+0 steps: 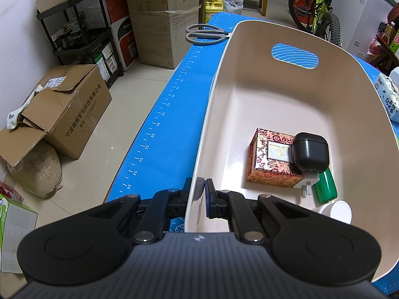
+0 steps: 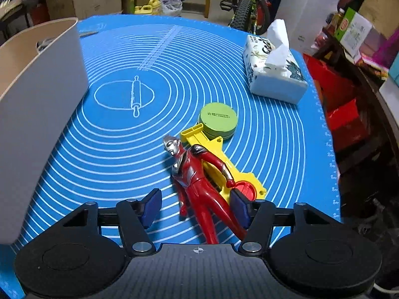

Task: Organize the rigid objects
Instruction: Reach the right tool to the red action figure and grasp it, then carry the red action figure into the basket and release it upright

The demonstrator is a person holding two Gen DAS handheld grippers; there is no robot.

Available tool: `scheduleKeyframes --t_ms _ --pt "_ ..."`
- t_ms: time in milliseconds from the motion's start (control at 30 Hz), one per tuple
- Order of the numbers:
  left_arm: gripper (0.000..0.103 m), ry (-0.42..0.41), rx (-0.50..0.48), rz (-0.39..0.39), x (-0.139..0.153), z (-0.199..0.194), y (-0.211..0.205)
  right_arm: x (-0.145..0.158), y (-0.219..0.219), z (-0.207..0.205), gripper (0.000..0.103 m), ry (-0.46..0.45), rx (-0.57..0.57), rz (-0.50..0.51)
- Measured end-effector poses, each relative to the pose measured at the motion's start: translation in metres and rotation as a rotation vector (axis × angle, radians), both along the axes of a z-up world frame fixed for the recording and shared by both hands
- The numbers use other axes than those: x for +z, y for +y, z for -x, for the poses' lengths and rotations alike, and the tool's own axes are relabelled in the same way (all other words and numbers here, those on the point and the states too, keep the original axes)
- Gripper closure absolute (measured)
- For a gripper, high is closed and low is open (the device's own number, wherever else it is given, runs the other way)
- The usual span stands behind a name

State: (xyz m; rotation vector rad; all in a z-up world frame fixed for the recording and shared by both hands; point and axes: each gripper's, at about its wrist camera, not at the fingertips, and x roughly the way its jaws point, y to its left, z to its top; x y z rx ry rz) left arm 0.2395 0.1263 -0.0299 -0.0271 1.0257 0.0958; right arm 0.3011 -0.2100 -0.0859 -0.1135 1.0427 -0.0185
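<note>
Red figure (image 2: 199,186) lies on the blue mat (image 2: 119,149), legs between the right gripper (image 2: 197,208) jaws, pads apart and not pressing. Its far side rests against a yellow toy (image 2: 217,154); green tin (image 2: 218,122) just beyond, tissue pack (image 2: 273,74) farther off. Left gripper (image 1: 201,194) is clamped on the bin (image 1: 274,79) wall; inside sit a patterned box (image 1: 269,164), black case (image 1: 310,152), green bottle (image 1: 325,186). Scissors (image 1: 204,35) lie beyond the bin.

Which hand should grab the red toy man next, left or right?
Right. The right gripper already sits open around the red figure on the mat. The left gripper is busy, shut on the basket's rim.
</note>
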Motion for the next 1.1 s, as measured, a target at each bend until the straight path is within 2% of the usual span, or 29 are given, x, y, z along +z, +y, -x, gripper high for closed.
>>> scheduleKeyframes --t_ms 133,333,500,700,767,900,1100 --pt "0.091 0.000 0.000 0.000 0.000 0.000 0.000 0.000 -0.003 0.001 0.049 -0.002 0.004 -0.008" --pt "0.091 0.000 0.000 0.001 0.000 0.000 0.000 0.000 -0.006 -0.002 0.050 -0.021 0.017 -0.008" --pt "0.091 0.000 0.001 -0.001 0.002 0.000 0.001 0.002 0.000 0.001 0.061 -0.013 0.044 0.013" --pt "0.091 0.000 0.001 -0.002 0.002 0.001 0.001 0.005 0.003 0.005 0.064 -0.001 0.075 0.000" --pt "0.091 0.000 -0.001 -0.003 0.002 0.001 0.001 -0.001 0.008 0.001 0.070 0.024 0.093 -0.002" --pt "0.091 -0.001 -0.002 0.001 0.003 0.001 0.002 -0.012 0.022 -0.006 0.071 0.041 0.132 0.046" --pt "0.091 -0.002 0.000 -0.001 0.002 0.000 0.002 -0.015 0.029 -0.008 0.072 0.029 0.144 0.047"
